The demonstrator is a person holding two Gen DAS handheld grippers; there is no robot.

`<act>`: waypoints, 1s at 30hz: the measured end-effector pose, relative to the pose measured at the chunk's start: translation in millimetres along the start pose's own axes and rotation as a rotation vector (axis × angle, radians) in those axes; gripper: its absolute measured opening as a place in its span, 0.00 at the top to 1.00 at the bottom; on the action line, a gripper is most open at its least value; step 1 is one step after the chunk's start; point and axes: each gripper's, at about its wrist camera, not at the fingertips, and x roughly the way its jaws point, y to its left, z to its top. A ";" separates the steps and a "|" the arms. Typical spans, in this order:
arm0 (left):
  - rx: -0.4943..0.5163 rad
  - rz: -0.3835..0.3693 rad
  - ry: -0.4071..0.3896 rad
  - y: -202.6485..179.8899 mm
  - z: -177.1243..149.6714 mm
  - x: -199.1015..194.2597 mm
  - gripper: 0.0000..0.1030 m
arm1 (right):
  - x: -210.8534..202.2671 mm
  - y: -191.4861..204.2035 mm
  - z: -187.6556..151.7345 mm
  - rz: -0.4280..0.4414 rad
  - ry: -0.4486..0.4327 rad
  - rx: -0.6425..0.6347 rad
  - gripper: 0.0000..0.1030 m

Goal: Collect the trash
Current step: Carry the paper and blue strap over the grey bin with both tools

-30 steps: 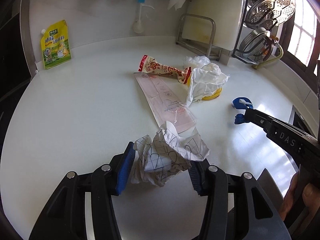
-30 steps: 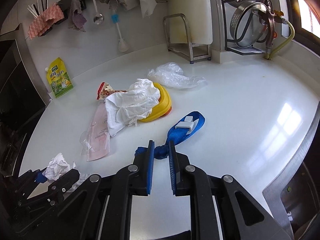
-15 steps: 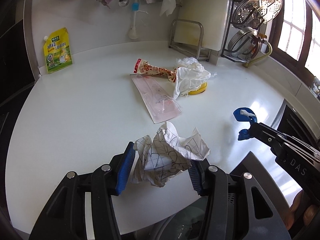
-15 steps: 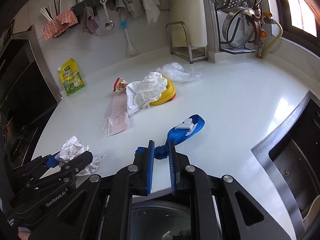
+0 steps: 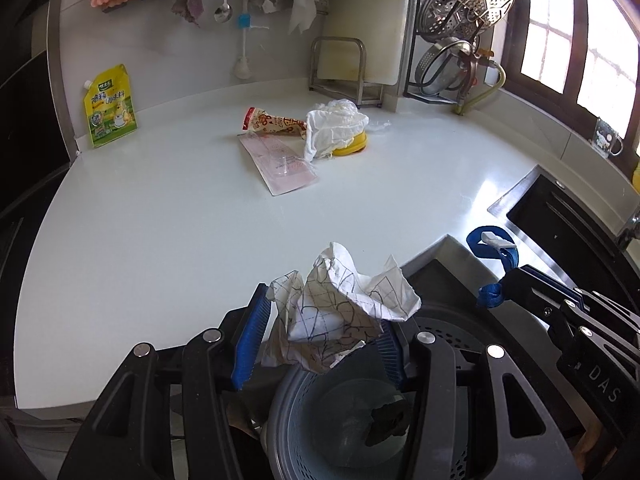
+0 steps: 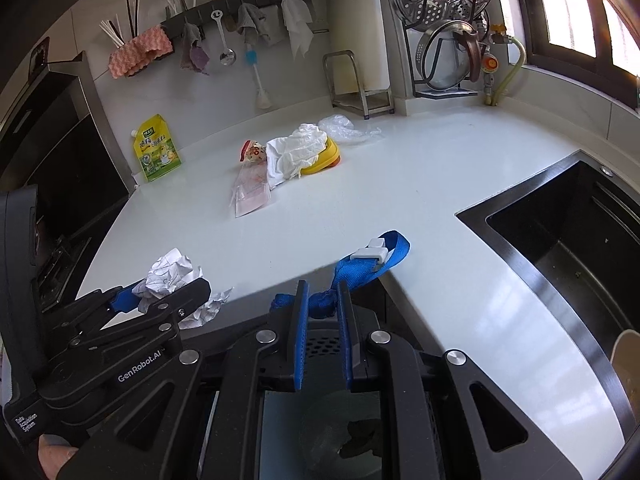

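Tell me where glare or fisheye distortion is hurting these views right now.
Left wrist view: window light blows out the panes and leaves a sheen on the counter; the counter edge bows. Right wrist view: glare streaks the counter beside the sink, whose interior is dark; the corners vignette.

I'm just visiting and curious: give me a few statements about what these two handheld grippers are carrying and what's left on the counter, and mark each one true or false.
1. The left gripper clamps a crumpled white paper with pen lines. True.
2. The right gripper is open with nothing in it. False: it is shut on a blue fabric strap with a white clip.
3. A grey perforated plastic bin sits below both grippers. True.
4. The yellow-green spouted pouch lies flat mid-counter. False: it stands against the back wall.
5. A white crumpled cloth is draped over a yellow round dish. True.
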 end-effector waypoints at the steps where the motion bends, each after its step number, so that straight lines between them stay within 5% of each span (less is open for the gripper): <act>1: 0.000 -0.004 0.002 -0.7 -3.6 -1.9 0.53 | -2.7 -0.4 -4.5 -0.002 0.002 0.004 0.87; 14: 0.048 -0.008 -0.005 -10.4 -39.5 -25.9 0.53 | -24.8 2.6 -48.0 -0.061 0.004 -0.004 0.87; 30: 0.047 -0.013 0.089 -5.9 -66.2 -4.6 0.53 | -2.2 -3.3 -86.7 -0.042 0.125 0.014 0.86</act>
